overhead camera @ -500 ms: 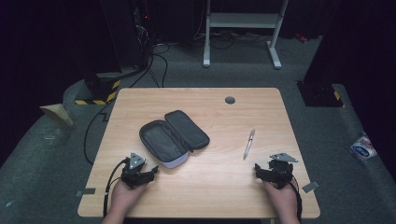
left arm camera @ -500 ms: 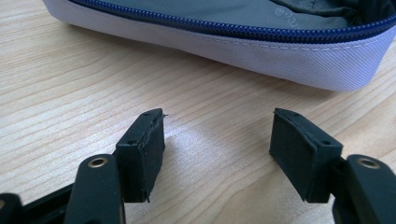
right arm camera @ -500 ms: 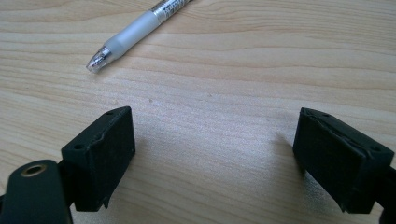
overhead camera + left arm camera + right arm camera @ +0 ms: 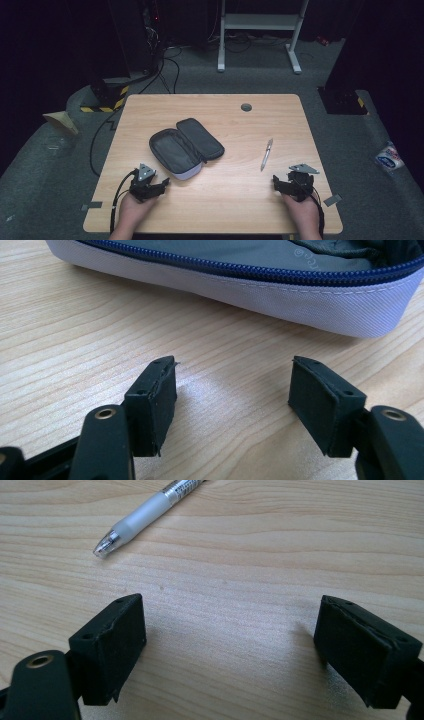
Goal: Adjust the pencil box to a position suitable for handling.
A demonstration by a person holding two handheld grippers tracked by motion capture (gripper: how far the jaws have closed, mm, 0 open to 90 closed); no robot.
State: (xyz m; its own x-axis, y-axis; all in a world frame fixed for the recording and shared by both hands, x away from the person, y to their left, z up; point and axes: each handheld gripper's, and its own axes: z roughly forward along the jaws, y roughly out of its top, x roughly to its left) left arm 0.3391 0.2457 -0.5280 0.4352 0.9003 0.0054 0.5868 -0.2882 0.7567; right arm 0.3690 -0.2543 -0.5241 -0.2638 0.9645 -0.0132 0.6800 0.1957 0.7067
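Two grippers: both rest low on the near part of the light wooden table (image 4: 220, 200), each held in one of the person's hands, well apart from each other.
Left gripper (image 4: 164, 183): black, with a grey three-cornered plate on top; its jaws stand spread with bare wood between them, pinching nothing.
Left gripper view: the black pads (image 4: 152, 405) point at the pale grey side wall of the case, which lies near but apart from them.
Grey fabric pencil case with a blue zip (image 4: 185, 146): lies unzipped and folded open on the left half of the table, lid flap leaning away to the far right; its inside looks dark grey.
Right gripper (image 4: 274, 183): black, also jaws spread wide, nothing between them, pads hovering just over the wood.
White and silver ballpoint pen (image 4: 266, 154): lies flat on the right half of the table, between the case and the right gripper, apart from both; in the right gripper view its clear tip (image 4: 105, 545) points toward the near left, beyond the jaws.
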